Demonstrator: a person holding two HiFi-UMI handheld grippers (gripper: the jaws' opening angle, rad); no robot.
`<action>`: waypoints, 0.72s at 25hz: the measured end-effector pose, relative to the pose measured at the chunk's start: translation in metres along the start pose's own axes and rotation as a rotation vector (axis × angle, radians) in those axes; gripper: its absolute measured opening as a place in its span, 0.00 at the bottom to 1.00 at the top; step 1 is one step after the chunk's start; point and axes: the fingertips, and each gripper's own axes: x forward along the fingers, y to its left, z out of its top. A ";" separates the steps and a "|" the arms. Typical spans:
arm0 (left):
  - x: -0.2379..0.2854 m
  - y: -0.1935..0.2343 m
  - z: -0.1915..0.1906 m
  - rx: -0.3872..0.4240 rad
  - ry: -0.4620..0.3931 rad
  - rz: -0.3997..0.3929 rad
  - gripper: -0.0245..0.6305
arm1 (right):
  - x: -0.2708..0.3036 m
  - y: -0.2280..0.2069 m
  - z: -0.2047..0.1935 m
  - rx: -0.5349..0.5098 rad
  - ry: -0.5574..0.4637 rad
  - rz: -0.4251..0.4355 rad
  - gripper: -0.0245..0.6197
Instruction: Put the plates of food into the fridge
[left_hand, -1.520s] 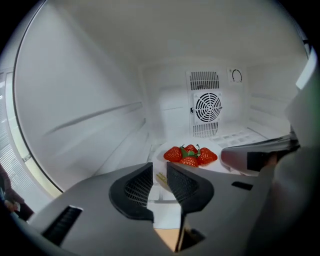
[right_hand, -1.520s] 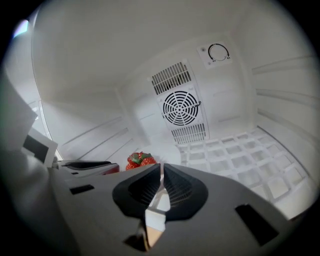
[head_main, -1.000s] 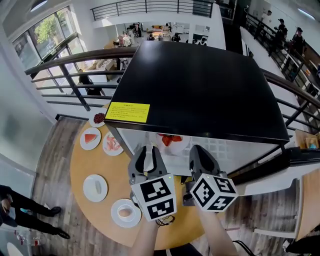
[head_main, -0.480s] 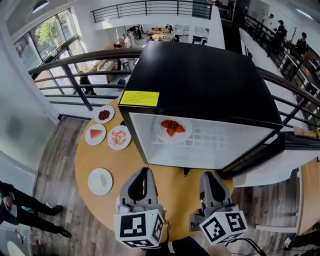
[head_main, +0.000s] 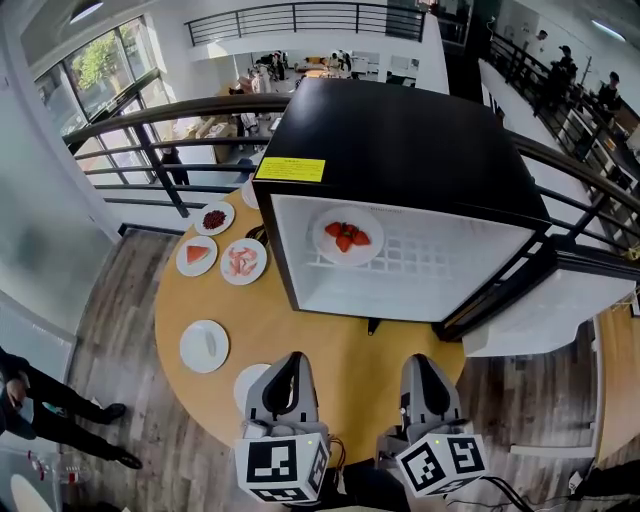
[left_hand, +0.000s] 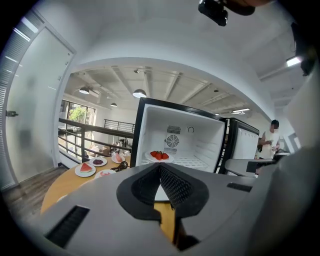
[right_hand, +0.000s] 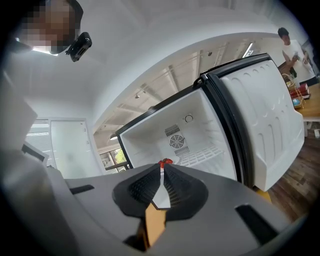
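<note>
Inside the fridge (head_main: 400, 150) we have the strawberry plate (head_main: 346, 237) shelved; several plates (head_main: 243, 261) remain on the table (head_main: 350, 365); left gripper (head_main: 288, 365) and right gripper (head_main: 425, 368) hang closed, empty

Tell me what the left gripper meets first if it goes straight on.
Probably the strawberry plate on the open fridge shelf; only bare table lies before it, though depth is unclear.

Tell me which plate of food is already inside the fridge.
The plate of strawberries, on the white shelf of the fridge. The other plates stand outside it, on the round table to the fridge's left.
</note>
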 end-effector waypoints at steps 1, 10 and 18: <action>-0.003 -0.001 -0.004 0.002 0.007 -0.001 0.05 | -0.003 0.001 -0.003 0.001 0.005 0.001 0.08; -0.021 0.012 -0.012 -0.023 -0.003 0.049 0.05 | -0.013 0.005 -0.015 0.009 0.023 0.010 0.08; -0.043 0.049 -0.019 -0.058 0.008 0.162 0.05 | -0.009 0.009 -0.026 0.003 0.066 0.042 0.08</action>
